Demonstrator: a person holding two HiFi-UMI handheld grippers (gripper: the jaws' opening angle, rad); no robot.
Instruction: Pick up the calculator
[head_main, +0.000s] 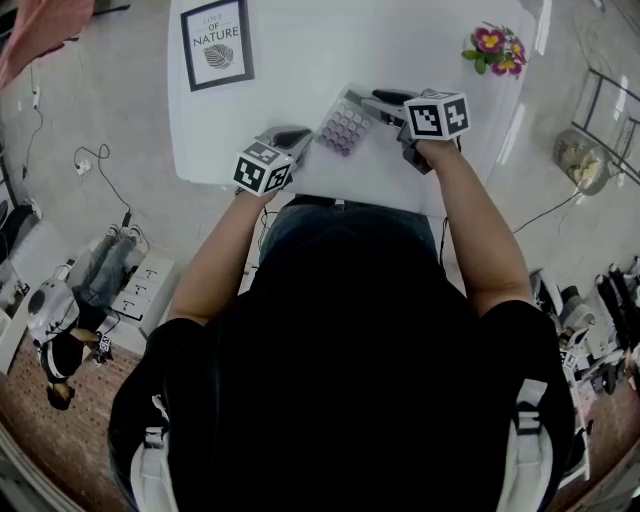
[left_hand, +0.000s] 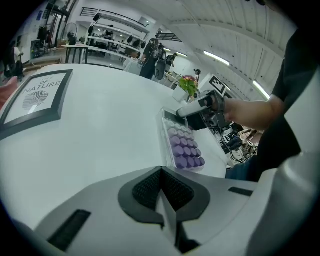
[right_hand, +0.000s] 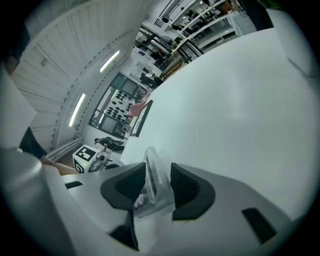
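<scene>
The calculator (head_main: 345, 128), clear-cased with purple round keys, lies on the white round table (head_main: 300, 60) close to its near edge. In the left gripper view the calculator (left_hand: 184, 147) sits just ahead and to the right. My right gripper (head_main: 372, 100) is at its far end, and in the right gripper view the clear rim of the calculator (right_hand: 152, 185) stands between the two pads, touching both. From the left gripper view the right gripper (left_hand: 187, 112) shows clamped over that end. My left gripper (head_main: 290, 138) hovers left of the calculator, its jaws shut and empty (left_hand: 161, 187).
A framed "nature" print (head_main: 217, 44) lies at the table's far left. A small pot of flowers (head_main: 495, 48) stands at the far right. Power strips and cables (head_main: 140, 290) lie on the floor to the left, below the table edge.
</scene>
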